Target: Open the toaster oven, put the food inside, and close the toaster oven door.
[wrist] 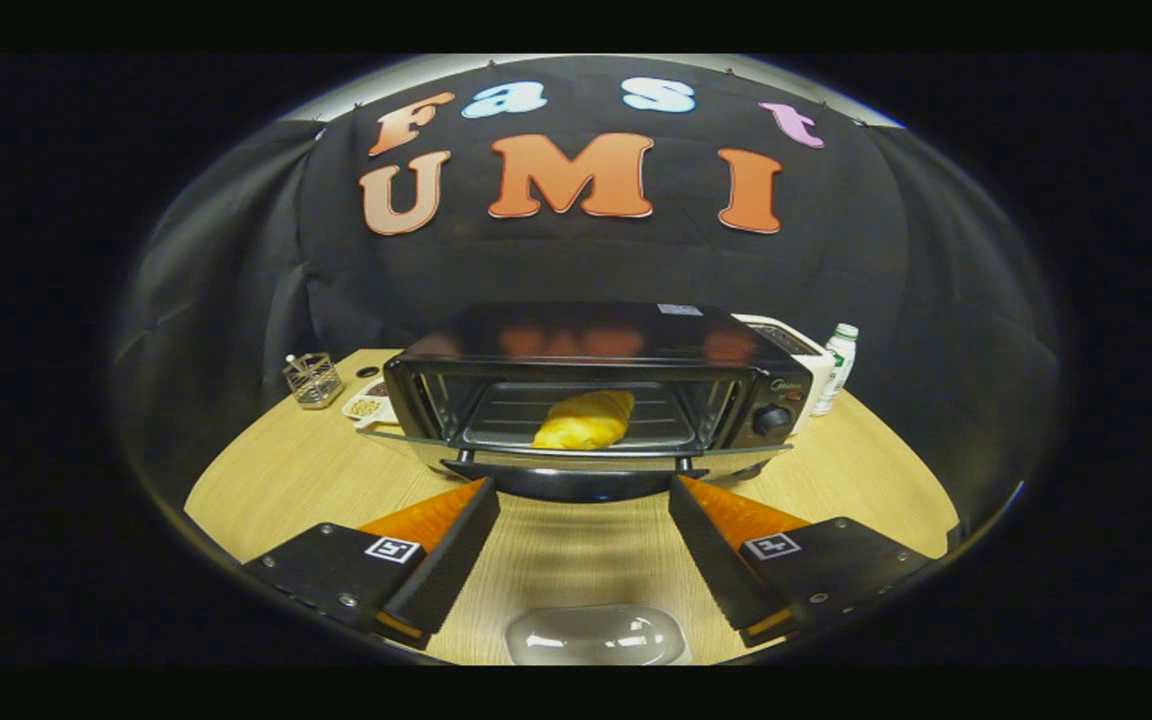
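Claw: gripper (584,500) spread wide, holding nothing, just before the toaster oven (596,385).
Door (576,465): folded down, open.
Food (584,420): yellow, on the oven's rack.

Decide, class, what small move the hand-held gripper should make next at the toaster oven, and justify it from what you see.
Probably slide forward and under the lowered glass oven door to start lifting it shut. The yellow bread-like food already lies on the rack inside the black toaster oven, and the hand-held gripper is open and empty just before the door's edge.
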